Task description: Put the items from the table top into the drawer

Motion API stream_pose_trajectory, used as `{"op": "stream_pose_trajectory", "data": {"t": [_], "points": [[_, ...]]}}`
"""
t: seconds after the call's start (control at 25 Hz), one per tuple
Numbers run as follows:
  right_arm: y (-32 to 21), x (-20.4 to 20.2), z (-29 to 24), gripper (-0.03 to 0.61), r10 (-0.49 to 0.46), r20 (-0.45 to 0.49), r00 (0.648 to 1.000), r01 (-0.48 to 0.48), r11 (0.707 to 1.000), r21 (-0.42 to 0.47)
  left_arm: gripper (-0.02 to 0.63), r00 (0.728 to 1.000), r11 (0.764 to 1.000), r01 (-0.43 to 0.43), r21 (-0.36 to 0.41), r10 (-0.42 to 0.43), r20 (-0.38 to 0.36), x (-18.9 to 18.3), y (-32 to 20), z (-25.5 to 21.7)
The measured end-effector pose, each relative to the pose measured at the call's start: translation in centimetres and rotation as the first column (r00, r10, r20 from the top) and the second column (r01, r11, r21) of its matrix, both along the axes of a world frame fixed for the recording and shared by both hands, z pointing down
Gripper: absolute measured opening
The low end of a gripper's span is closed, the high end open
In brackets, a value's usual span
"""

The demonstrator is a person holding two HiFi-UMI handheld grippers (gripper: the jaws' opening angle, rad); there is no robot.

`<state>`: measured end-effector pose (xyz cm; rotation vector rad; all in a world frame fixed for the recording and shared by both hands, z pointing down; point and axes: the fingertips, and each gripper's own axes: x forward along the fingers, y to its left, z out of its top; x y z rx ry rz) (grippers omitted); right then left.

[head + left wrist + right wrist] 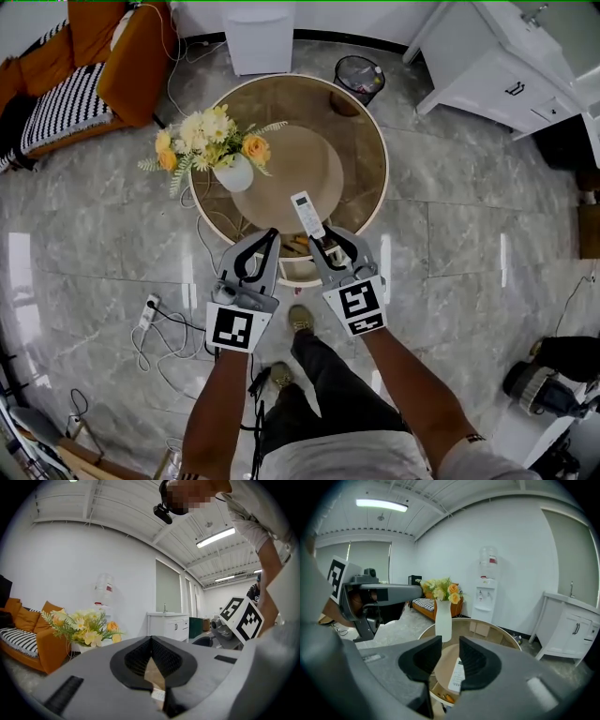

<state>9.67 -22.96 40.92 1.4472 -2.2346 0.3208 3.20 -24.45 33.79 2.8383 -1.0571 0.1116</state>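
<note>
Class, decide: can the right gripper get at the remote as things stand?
Probably yes. The right gripper hangs just short of the remote, jaws apart and empty; the remote lies bare near the edge of the table, the vase well aside.

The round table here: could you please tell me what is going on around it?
A person stands over the round table with a gripper in each hand. The right gripper, jaws apart, is lined up on the white remote lying near the table's front edge, not gripping it. The left gripper is shut and empty. The drawer below that edge is open.
</note>
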Motion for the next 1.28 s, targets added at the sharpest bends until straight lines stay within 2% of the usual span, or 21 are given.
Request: {"op": "stream_pose_trajectory", "data": {"t": [0.32, 0.64, 0.92, 1.28], "points": [[-2.5, 0.5, 7.1, 0.210, 0.035, -0.020, 0.999, -0.037, 0.991, -0.127, 0.000, 0.999, 0.999, 0.031, -0.037, -0.030, 0.036, 0.6, -2.7, 5.7], [-3.7, 1.6, 14.0, 0.260, 0.103, -0.047, 0.994, -0.112, 0.961, -0.254, 0.000, 0.998, 0.995, 0.040, -0.092, -0.036, 0.048, 1.1, -3.1, 9.8], [-3.8, 1.7, 19.5, 0.282, 0.120, -0.094, 0.988, -0.146, 0.924, -0.354, 0.000, 0.997, 0.991, 0.057, -0.117, -0.051, 0.055, 0.6, -3.5, 11.8], [-4.1, 2.2, 23.3, 0.285, 0.142, -0.123, 0.982, -0.180, 0.897, -0.404, 0.001, 0.997, 0.989, 0.059, -0.139, -0.051, 0.057, 0.4, -3.1, 13.3]]}}
